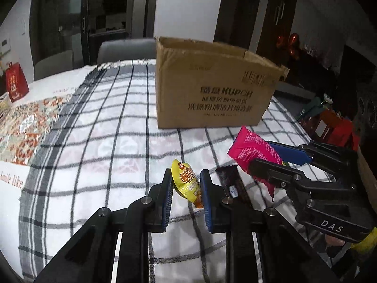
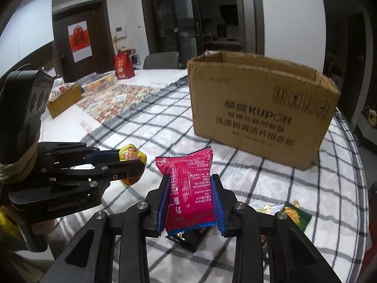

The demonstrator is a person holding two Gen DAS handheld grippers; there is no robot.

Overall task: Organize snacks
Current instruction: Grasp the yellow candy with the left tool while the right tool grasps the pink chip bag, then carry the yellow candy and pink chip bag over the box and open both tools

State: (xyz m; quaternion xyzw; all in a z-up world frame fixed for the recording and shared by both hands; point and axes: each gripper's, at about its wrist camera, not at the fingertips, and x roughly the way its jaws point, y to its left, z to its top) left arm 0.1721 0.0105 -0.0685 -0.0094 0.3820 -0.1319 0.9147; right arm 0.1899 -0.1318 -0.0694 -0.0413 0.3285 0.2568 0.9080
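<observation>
The left gripper [image 1: 186, 184] squeezes a small yellow snack packet [image 1: 186, 184] between its jaws. The right gripper [image 2: 191, 193] squeezes a pink snack packet [image 2: 188, 184] between its jaws. The open cardboard box [image 2: 259, 108] stands ahead of both, beyond the jaws.

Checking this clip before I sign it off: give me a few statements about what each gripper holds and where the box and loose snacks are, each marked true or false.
1. The left gripper is shut on a yellow snack packet. True.
2. The right gripper is empty. False: it is shut on a pink snack packet.
3. The cardboard box is closed with its flaps taped. False: its top is open.
4. A dark snack packet lies on the checked cloth. True.
5. The pink snack packet is already inside the cardboard box. False: it is in front of the box, in the gripper.
</observation>
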